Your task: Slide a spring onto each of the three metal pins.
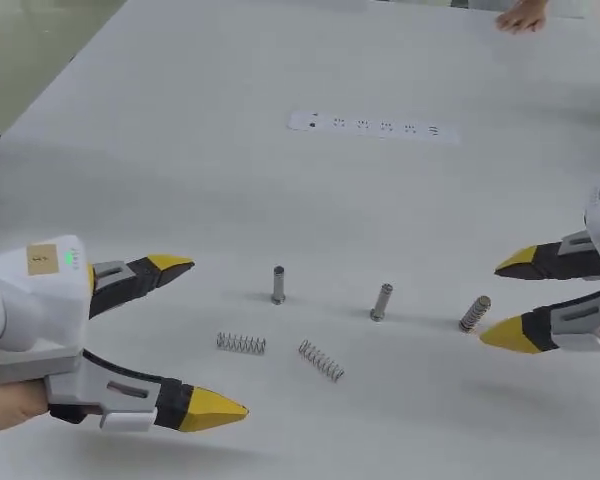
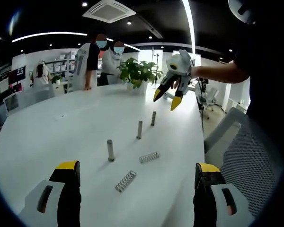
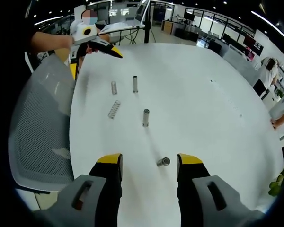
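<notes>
Two bare metal pins (image 1: 278, 284) (image 1: 381, 301) stand upright on the white table (image 1: 180, 150). A third pin with a spring around it (image 1: 474, 313) stands further right, between the open jaws of my right gripper (image 1: 492, 300) without touching them; in the right gripper view the sprung pin (image 3: 163, 161) sits near the gripper (image 3: 150, 159). Two loose springs (image 1: 241, 344) (image 1: 321, 360) lie flat in front of the bare pins. My left gripper (image 1: 205, 337) is wide open at the lower left, left of the springs, holding nothing; its own view shows the springs (image 2: 125, 181) (image 2: 150, 157) ahead.
A flush white power strip (image 1: 375, 126) lies further back on the table. A person's hand (image 1: 520, 18) rests at the far edge. A grey mesh chair (image 3: 42, 123) stands at the near edge. People and a plant (image 2: 139, 72) are beyond the far end.
</notes>
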Available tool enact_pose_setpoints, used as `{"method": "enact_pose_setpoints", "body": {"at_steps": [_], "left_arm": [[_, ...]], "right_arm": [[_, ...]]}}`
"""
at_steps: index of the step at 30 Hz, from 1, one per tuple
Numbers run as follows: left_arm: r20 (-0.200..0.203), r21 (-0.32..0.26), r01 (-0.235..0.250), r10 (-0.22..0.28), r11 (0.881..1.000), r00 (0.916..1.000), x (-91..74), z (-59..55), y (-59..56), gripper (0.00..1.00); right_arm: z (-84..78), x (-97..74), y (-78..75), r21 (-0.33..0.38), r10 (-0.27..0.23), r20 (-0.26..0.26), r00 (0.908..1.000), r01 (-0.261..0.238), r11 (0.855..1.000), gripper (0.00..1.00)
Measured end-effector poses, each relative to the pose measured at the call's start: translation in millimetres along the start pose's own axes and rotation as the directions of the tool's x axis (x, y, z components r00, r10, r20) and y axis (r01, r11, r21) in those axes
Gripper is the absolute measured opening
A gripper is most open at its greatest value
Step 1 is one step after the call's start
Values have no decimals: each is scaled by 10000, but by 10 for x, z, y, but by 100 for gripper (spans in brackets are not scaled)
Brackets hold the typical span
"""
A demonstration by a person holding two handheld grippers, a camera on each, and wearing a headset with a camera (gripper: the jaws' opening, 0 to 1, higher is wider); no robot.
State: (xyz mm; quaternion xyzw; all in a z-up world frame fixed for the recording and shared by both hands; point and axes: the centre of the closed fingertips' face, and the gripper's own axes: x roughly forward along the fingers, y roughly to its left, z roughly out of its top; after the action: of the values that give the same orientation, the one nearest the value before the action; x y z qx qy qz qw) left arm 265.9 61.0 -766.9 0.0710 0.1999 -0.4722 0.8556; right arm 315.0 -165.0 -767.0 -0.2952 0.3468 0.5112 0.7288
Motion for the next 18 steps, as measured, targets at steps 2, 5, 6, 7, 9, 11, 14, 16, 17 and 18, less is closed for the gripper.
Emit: {"method": "enact_pose_setpoints", "body": {"at_steps": [2, 5, 6, 7, 9, 11, 14, 16, 17, 18], "left_arm": [[-13, -3, 3, -3, 10000, 10000, -1, -1, -1, 98], [-42, 2, -8, 8, 10000, 10000, -4, -11, 1, 98], [-41, 1, -16, 16, 10000, 10000, -6, -12, 3, 98], [-49, 26, -25, 25, 10000, 10000, -7, -14, 4, 98], [-26, -8, -30, 30, 10000, 10000, -10, -8, 6, 98], [-44, 1, -45, 45, 10000, 10000, -13, -11, 12, 98], [-30, -7, -46, 46, 10000, 10000, -12, -8, 14, 98], [-33, -8, -44, 44, 10000, 10000, -10, -7, 12, 98], [-12, -14, -45, 45, 10000, 10000, -10, -3, 11, 98], [-11, -18, -47, 47, 10000, 10000, -10, -2, 12, 98]], "right_arm": [[-7, -4, 19, 135, 12, 114, 9999, -13, 9999, 45], [-3, -11, 56, 405, 11, 352, 9994, -26, 9992, 44], [13, -10, 83, 565, 58, 547, 9985, -89, 9984, 44], [23, -9, 101, 678, 96, 657, 9978, -140, 9976, 44], [18, -8, 132, 788, 136, 761, 9970, -196, 9967, 43], [3, 1, 152, 858, 139, 755, 9970, -204, 9961, 43], [-22, 12, 172, 884, 151, 745, 9971, -217, 9959, 42], [-32, 24, 217, 983, 212, 772, 9968, -288, 9947, 41], [-34, 35, 254, 1031, 310, 794, 9964, -391, 9939, 41], [-36, 45, 282, 1053, 377, 820, 9959, -463, 9934, 40]]}}
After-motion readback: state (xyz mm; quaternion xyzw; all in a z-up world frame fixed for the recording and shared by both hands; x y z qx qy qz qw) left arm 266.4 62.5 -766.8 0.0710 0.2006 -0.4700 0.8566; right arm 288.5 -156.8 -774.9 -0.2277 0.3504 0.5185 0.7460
